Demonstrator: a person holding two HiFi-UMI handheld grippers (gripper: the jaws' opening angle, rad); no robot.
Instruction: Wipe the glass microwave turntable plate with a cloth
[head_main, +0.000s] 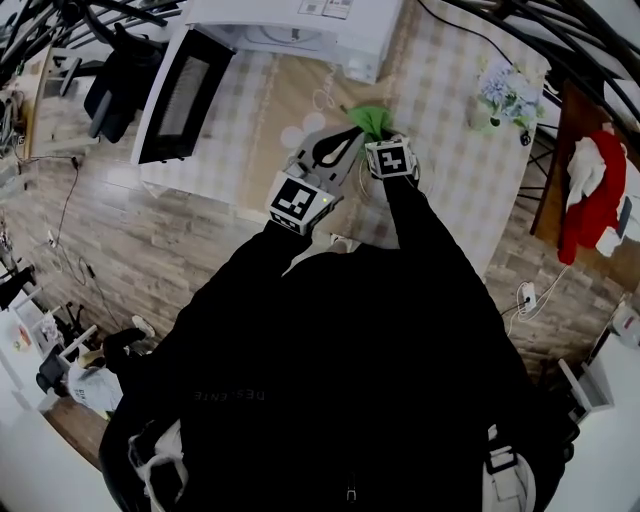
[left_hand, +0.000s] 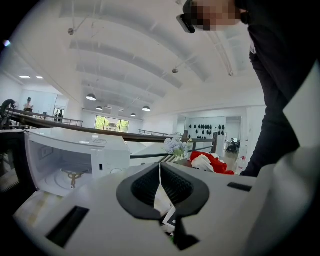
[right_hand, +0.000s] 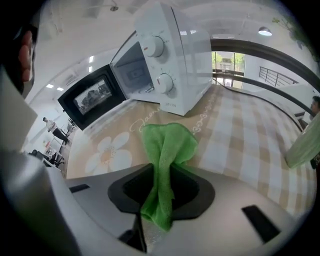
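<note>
a: since it is clear glass, where does the glass plate (left_hand: 160, 171) show at all?

b: only as a thin pale edge, seen end-on, pinched between the ribbed pads of the left gripper (head_main: 343, 142). its jaws are drawn in to a slit on that edge. in the head view i cannot make the plate out.

a: and the cloth?

b: the green cloth (right_hand: 167, 150) is clamped in the right gripper (right_hand: 162, 175). it bunches above the jaws and hangs down through them, so it covers the gap. the two grippers are held close together over the table (head_main: 455, 130), with the cloth just beyond the left jaws. i cannot tell whether cloth and glass touch.

a: what lies around them?

b: the white microwave (right_hand: 172, 55) stands at the far side, its door (right_hand: 92, 100) swung open toward the person's left. a three-armed roller piece (left_hand: 73, 177) lies on its floor. the checked tablecloth (right_hand: 240, 135) carries a flower print. pale flowers (head_main: 505, 92) stand near the table's right end, and a red and white garment (head_main: 595, 190) hangs beyond it.

a: what blocks the view?

b: the person's black top (head_main: 340, 380) fills the lower head view and hides the table's near edge.
</note>
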